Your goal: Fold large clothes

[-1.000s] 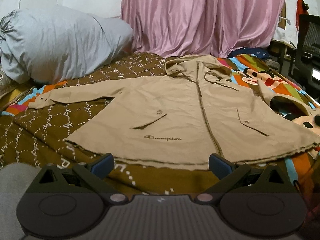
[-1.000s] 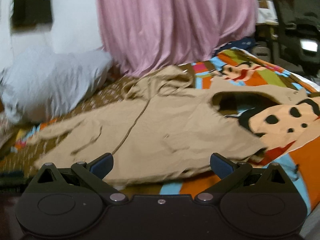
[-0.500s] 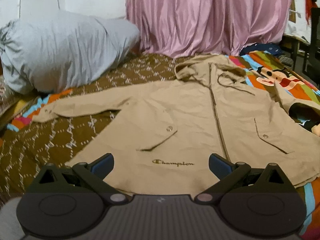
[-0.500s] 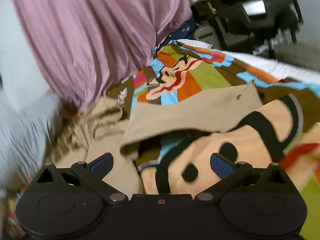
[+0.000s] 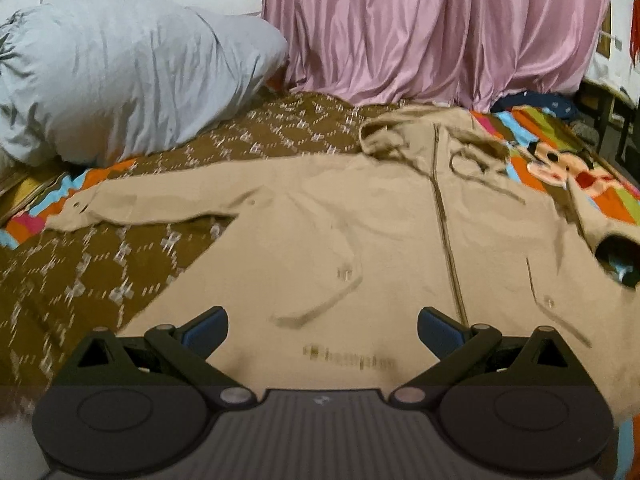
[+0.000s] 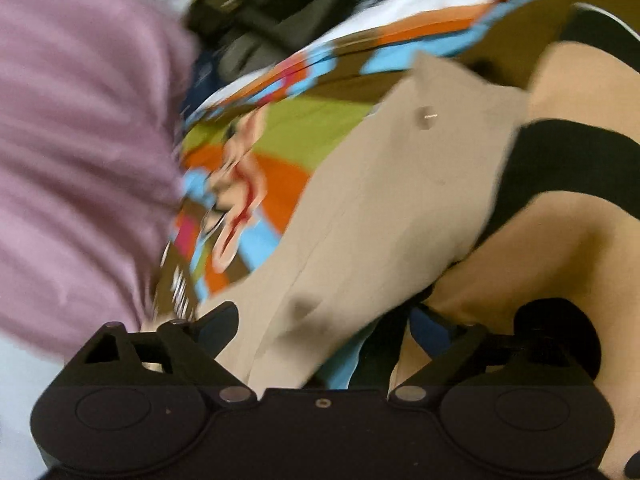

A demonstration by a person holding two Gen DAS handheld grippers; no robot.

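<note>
- Left wrist view: the tan hooded jacket (image 5: 380,240) lies spread flat, front up, on the bed (image 5: 100,280), which is covered with a brown patterned blanket.
- The jacket's zip (image 5: 448,232) runs from the hood (image 5: 408,136) at the far end down toward the camera; a blurred chest logo (image 5: 348,358) sits on the hem side nearest the camera.
- One sleeve (image 5: 152,204) of the jacket stretches out to the picture's left, its cuff reaching a bright striped patch of the bedding.
- A large grey pillow (image 5: 120,72) lies beyond that sleeve, and a pink curtain (image 5: 432,28) hangs behind the hood.
- The left gripper (image 5: 322,326) hovers over the lower front of the jacket with its jaws spread wide and nothing between them.
- Right wrist view: the picture is rolled and heavily blurred.
- The jacket's other sleeve (image 6: 392,200) runs from the camera up to a cuff with a snap button (image 6: 426,114), lying over a colourful cartoon-print cover (image 6: 280,148).
- The right gripper (image 6: 320,324) sits low over this sleeve; its jaws are closing, the sleeve cloth passes between them, and the fingertips (image 6: 218,322) do not yet press on it.
- The pink curtain (image 6: 80,160) fills the picture's left beside the sleeve.
</note>
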